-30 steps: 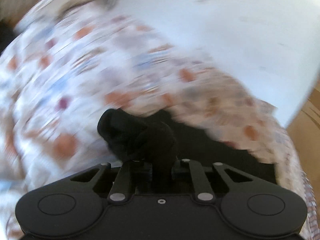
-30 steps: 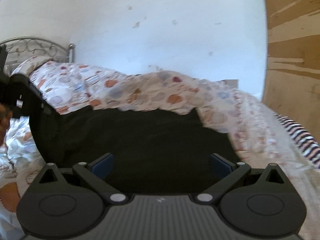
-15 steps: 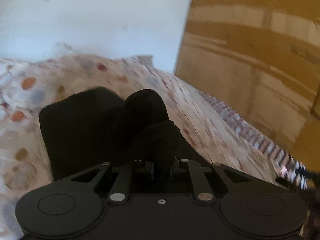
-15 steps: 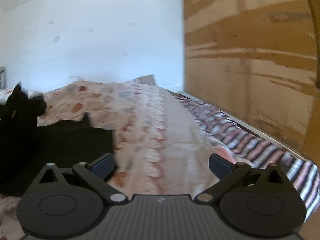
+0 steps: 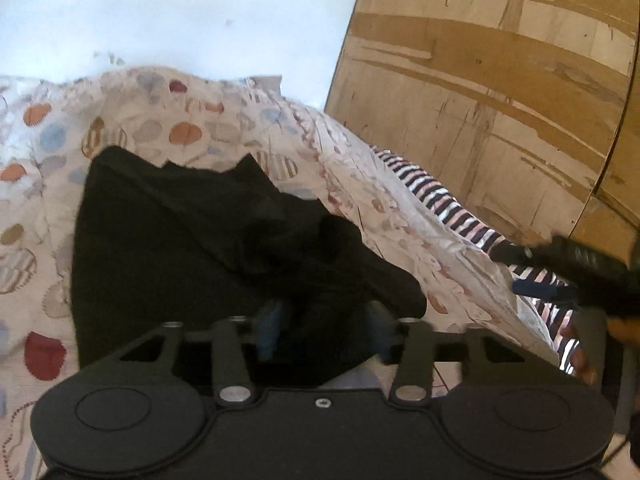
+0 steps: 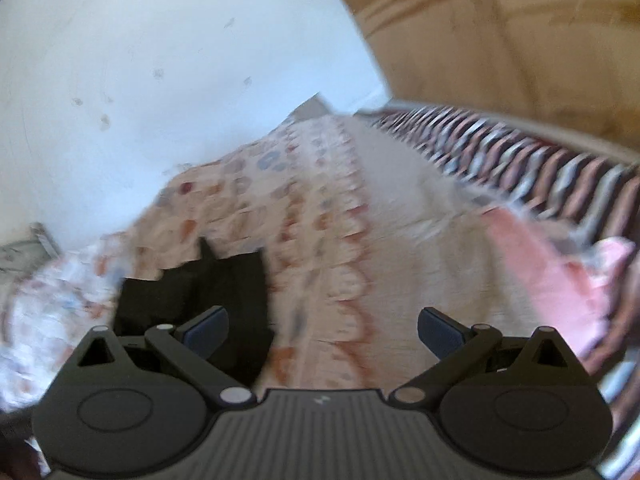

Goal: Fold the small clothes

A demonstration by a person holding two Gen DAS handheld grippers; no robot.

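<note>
A black garment [image 5: 180, 232] lies folded over on the patterned bedsheet [image 5: 48, 152]. My left gripper [image 5: 326, 320] hovers over its near edge with its jaws opening; a bunched fold of the black cloth still sits between the blue pads, loose rather than pinched. In the right wrist view the same garment [image 6: 192, 296] shows at the lower left, beside the left fingertip. My right gripper [image 6: 324, 330] is open over the bare sheet with nothing between its fingers. It also shows at the right edge of the left wrist view as the right gripper [image 5: 552, 280].
A pink cloth [image 6: 552, 280] lies on the sheet to the right. A striped blanket [image 5: 440, 200] runs along the bed's far side under a wooden panel [image 5: 500, 80]. A white wall [image 5: 160, 20] stands behind the bed.
The left jaws have spread and let go of the black bunch they were pinching. Both views have swung right toward the wooden panel, and the pink cloth has come into the right view.
</note>
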